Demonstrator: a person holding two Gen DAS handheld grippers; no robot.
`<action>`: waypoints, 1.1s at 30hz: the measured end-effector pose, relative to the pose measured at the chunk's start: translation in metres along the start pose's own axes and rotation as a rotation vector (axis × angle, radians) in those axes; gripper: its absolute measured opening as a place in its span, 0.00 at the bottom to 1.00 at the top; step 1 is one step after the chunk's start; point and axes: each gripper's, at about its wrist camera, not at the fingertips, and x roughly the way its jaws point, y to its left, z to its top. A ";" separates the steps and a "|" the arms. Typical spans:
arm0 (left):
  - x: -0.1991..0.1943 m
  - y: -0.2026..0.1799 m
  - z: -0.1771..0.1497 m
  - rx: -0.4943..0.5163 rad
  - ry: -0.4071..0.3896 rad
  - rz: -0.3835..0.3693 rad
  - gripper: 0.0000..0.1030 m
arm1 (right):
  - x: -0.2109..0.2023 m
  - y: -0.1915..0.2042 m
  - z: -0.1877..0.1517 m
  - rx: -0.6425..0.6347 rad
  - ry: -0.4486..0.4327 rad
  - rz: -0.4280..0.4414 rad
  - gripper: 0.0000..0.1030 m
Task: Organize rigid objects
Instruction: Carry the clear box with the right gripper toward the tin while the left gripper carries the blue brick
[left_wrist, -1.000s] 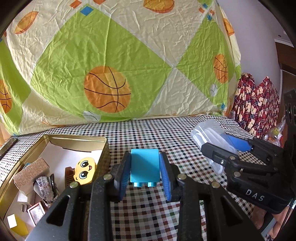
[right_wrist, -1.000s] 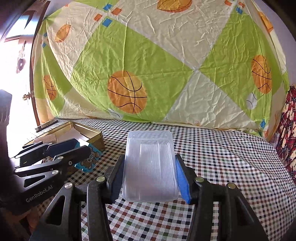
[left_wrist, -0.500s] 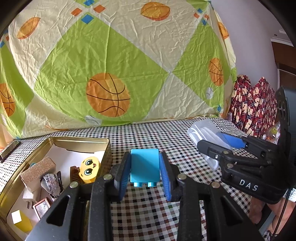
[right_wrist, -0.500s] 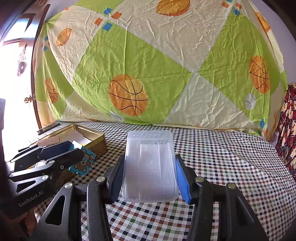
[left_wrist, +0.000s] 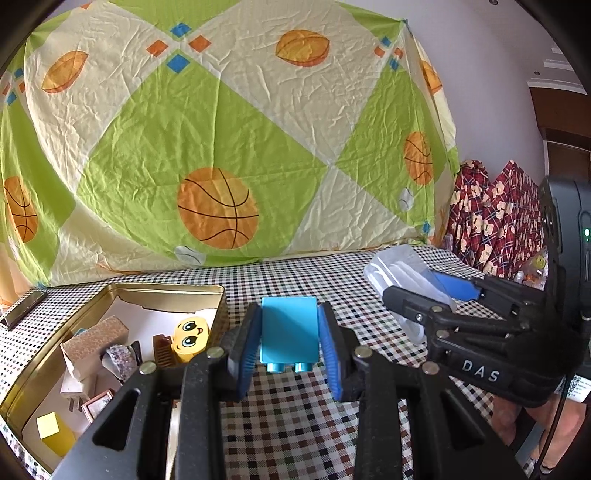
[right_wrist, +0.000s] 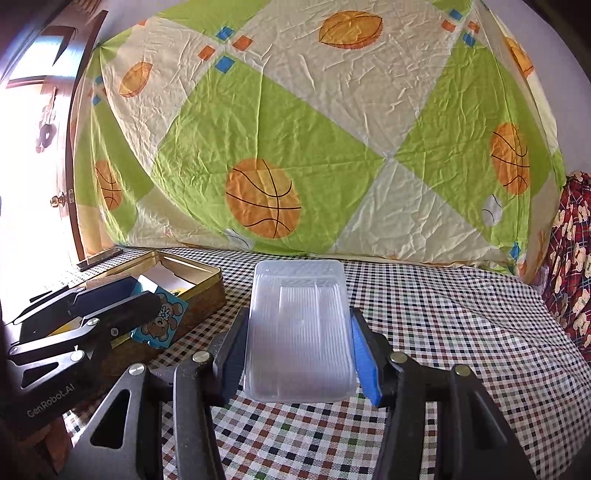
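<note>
The left claw (left_wrist: 290, 341) is clenched on a blue toy block (left_wrist: 289, 334), both pads flat against its side faces, studs toward the camera; the block is carried clear of the checked cloth of the bench (left_wrist: 295, 417). The right claw (right_wrist: 299, 350) is clenched on a clear plastic tray (right_wrist: 299, 328), gripped across its long walls and also carried above the bench. The gold tin (left_wrist: 37, 373) lies at about 9 o'clock from the left claw, open, already holding a yellow face toy (left_wrist: 190, 338), a speckled brown block (left_wrist: 94, 341) and a yellow cube (left_wrist: 53, 430), among other small items. Judged step: deposit the block in the tin. Recommended: swing the left claw toward 9 o'clock, clear the near rim fully before lowering, and aim for the bare white floor at the tin's far end. Release only once the block is low. Keep the right claw at 3 o'clock, well apart, so the tray does not foul the path.
</note>
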 end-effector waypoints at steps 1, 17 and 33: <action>-0.001 0.001 0.000 -0.001 -0.002 -0.002 0.30 | -0.001 0.002 0.000 -0.002 0.000 -0.001 0.52; -0.021 0.006 -0.005 -0.012 -0.035 -0.016 0.30 | -0.013 0.021 -0.005 -0.017 -0.005 -0.005 0.52; -0.035 0.013 -0.009 -0.030 -0.046 -0.014 0.30 | -0.018 0.032 -0.007 -0.012 -0.012 0.015 0.52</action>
